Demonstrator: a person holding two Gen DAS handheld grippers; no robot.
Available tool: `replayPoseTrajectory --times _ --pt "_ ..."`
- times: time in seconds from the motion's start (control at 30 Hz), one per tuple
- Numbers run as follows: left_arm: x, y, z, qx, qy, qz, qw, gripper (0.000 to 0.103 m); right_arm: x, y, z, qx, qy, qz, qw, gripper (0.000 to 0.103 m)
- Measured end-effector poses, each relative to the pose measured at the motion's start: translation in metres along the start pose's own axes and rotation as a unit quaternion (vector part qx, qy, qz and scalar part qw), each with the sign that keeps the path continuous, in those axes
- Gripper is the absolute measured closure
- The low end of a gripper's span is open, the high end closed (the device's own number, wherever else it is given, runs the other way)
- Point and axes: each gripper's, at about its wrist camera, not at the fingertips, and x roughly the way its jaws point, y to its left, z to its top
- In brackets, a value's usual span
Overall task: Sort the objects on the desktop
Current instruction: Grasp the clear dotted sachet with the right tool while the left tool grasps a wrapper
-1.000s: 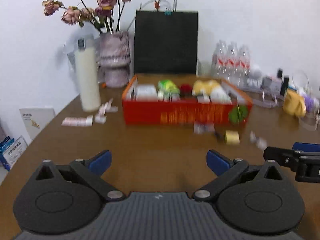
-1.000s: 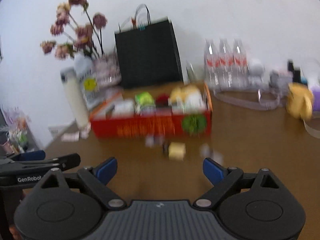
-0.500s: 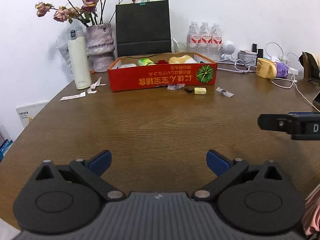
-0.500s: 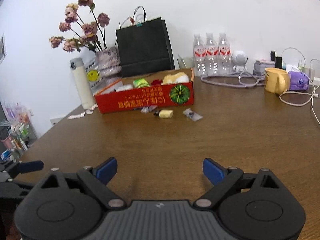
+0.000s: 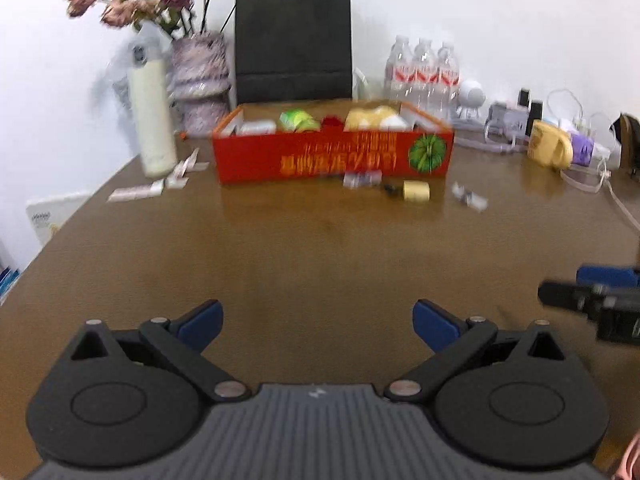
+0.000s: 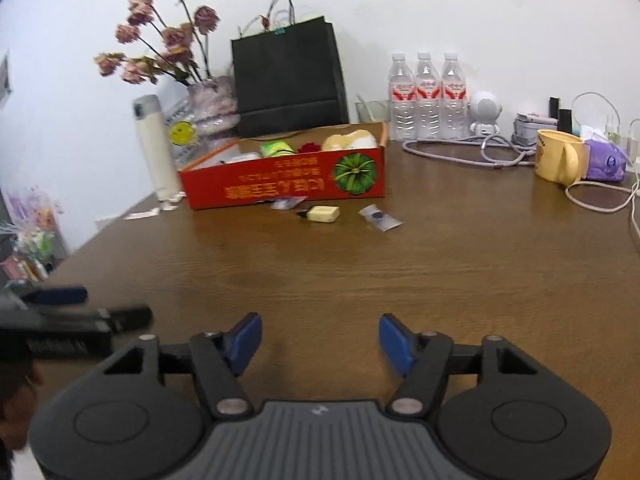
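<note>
1. The right gripper (image 6: pixel 320 338), at the bottom centre of the right wrist view, is closing: its blue-padded jaws stand noticeably nearer each other than half a second ago, with only bare wood between them and nothing held.
2. The left gripper (image 5: pixel 316 320), at the bottom centre of the left wrist view, has its jaws spread wide and empty, as they were a second ago.
3. Each tool shows in the other's view: the left at the lower left edge of the right wrist picture, the right at the lower right edge of the left wrist picture.
4. Beyond the fingers lies a brown wooden table (image 6: pixel 440 280).
5. Toward upper centre lie the loose items: a small pale-yellow block (image 6: pixel 323 213), a clear plastic sachet (image 6: pixel 379 217) to its right, and a crumpled clear wrapper (image 6: pixel 287 202) touching the front of the red cardboard box (image 6: pixel 280 188).
6. That box already contains several things.
7. Judgement: closing over empty wood, well short of the items, looks like a setting of width, not a pick; sorting these three is still ahead.
</note>
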Motion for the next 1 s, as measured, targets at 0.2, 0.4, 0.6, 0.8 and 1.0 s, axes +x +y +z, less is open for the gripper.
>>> replayPoseTrajectory --times 0.2,0.4,0.6,0.8,1.0 --pt "0.066 -0.005 0.059 -0.017 -0.001 -0.029 0.9994 0.031 0.037 -0.009 0.025 -0.007 -0.002 0.004 1.0 0.041" --pt "0.16 -0.03 0.097 0.018 0.019 -0.057 0.998 0.051 0.084 -0.021 0.053 -0.026 0.021 -0.015 0.999 0.041" --pt "0.206 -0.029 0.109 -0.014 0.035 -0.101 0.9942 0.049 0.123 -0.034 0.078 -0.026 0.03 -0.029 0.999 0.041" --pt "0.214 -0.029 0.102 -0.007 0.026 -0.082 0.9962 0.075 0.158 -0.037 0.092 -0.052 0.037 -0.038 0.997 0.044" --pt "0.213 -0.021 0.101 -0.028 0.027 -0.084 0.9957 0.093 0.169 -0.045 0.091 -0.048 0.043 -0.041 0.997 0.082"
